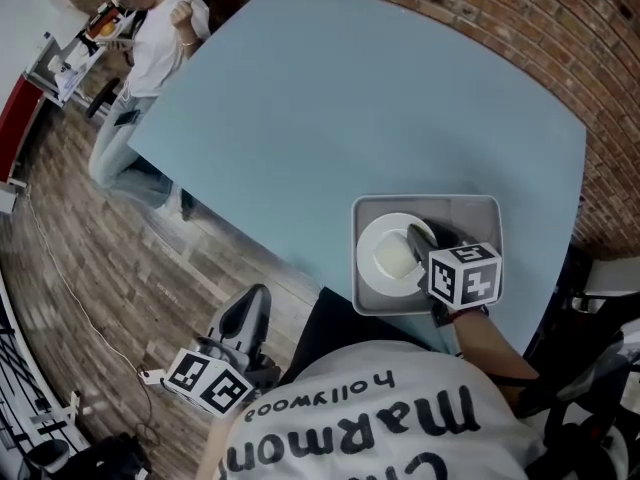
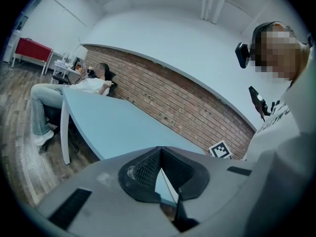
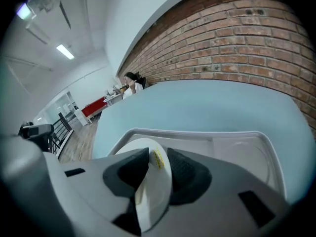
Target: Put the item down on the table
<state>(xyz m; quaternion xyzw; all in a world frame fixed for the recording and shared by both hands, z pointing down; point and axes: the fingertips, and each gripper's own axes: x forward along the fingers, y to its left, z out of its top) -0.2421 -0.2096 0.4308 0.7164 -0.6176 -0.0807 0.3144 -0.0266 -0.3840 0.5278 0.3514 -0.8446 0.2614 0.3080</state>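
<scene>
plate rim between slack jaws, set in the tray

the right gripper [image 3: 157, 157] stands spread, with the near rim of the white plate [image 1: 390, 253] between its jaws; the pads do not look to be pressing on it. the plate lies in the left half of a grey tray [image 1: 470, 208], which sits at the near edge of the blue table [image 1: 380, 98], towards its right corner. the plate looks stiff, glazed and slick, probably light but breakable, so a thin rim pinch could slip or tip. the rim is the only hold; a deeper bite on it would steady the plate. the left gripper [image 2: 159, 149] hangs off the table's near edge, pressed together on nothing.
</scene>
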